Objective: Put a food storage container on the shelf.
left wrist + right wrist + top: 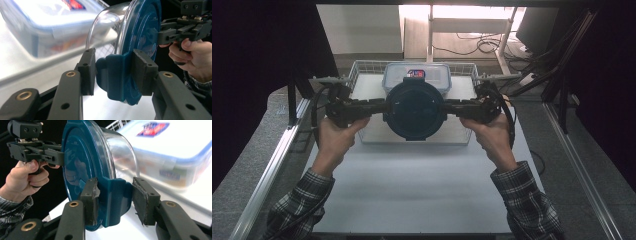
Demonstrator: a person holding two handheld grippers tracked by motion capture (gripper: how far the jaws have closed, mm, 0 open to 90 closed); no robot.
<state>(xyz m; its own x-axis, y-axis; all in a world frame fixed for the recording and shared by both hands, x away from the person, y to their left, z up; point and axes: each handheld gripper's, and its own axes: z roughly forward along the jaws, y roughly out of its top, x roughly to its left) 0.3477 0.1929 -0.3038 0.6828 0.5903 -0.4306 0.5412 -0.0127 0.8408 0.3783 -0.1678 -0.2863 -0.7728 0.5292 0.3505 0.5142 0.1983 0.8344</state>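
Round blue-lidded glass container (414,109) clamped at its 9 and 3 o'clock lid tabs by left gripper (381,107) and right gripper (448,106) fingers, held above wire basket (362,67); setting down outstanding.

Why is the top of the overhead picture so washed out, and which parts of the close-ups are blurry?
High view: bright backlight bleaches the far floor, sides stay dark. Left gripper view: rectangular lidded box is soft and overexposed; the round container's blue clip is sharp. Right gripper view: glare on the blue lid.
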